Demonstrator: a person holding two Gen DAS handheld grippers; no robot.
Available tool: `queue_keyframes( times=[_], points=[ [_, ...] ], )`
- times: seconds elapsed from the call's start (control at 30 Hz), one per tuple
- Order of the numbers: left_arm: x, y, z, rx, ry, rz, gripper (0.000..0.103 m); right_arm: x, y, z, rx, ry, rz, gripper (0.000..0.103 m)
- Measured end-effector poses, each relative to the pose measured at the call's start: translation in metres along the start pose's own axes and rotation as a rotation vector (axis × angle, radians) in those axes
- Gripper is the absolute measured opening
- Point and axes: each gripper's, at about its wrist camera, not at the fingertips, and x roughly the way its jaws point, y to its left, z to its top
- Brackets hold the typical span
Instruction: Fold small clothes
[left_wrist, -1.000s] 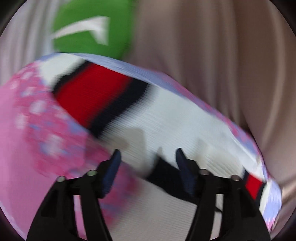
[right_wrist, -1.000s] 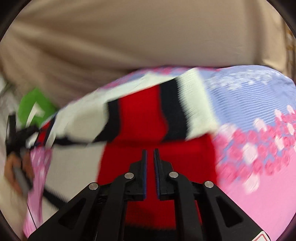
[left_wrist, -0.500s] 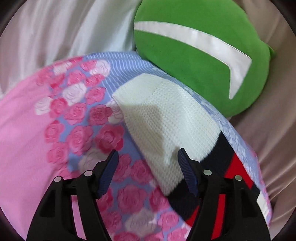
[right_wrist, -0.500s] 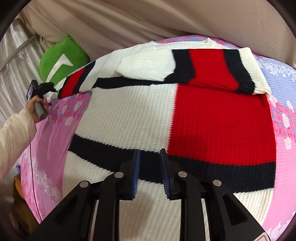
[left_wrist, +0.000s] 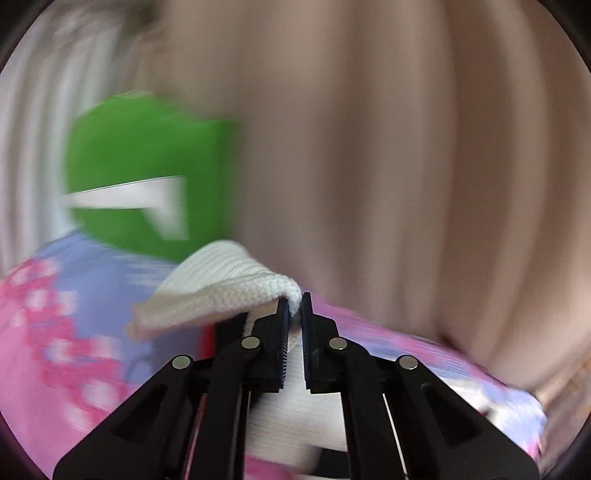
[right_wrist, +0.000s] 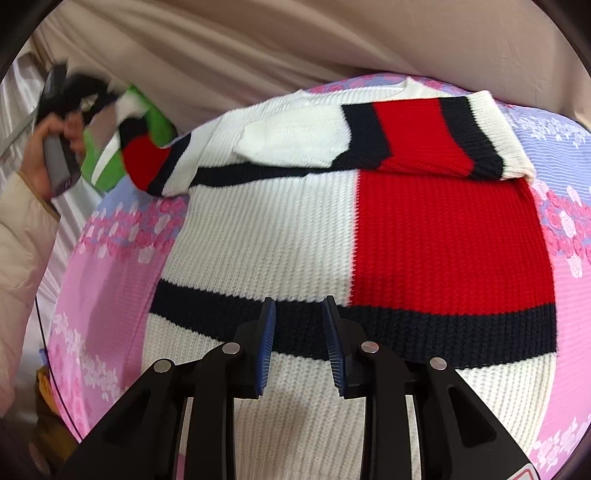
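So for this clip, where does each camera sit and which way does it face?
Left wrist: on the left gripper, facing a green cushion and curtain; its shut jaws pinch a white sleeve cuff.
Right wrist: on the right gripper, looking down at the sweater; jaws apart, the left hand at far left.
Shared: sweater, cushion, floral bedsheet.
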Motion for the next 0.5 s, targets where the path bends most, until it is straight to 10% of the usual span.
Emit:
queue_keyframes(
  times=[0.13, 0.23, 0.37, 0.5],
  points=[
    [0.011, -0.134, -0.055, 0.127, 0.123, -0.206, 0.006, -0.013, -0.027, -0.003, 0.043, -0.028, -0.024, 0.03],
    [0.043, -0.211, -0.131, 0.239, 0.242, -0.221, 0.012, -0.019, -0.062, -0.009, 0.093, -0.038, -0.054, 0.032],
    [0.073, -0.239, -0.213, 0.246, 0.404, -0.178, 0.032, -0.027, -0.11, -0.013, 0.155, -0.047, -0.122, 0.033],
    [0.058, -0.209, -0.222, 0.187, 0.405, -0.142, 0.051, -0.037, -0.136, 0.004, 0.16, -0.11, -0.154, 0.041]
  ],
)
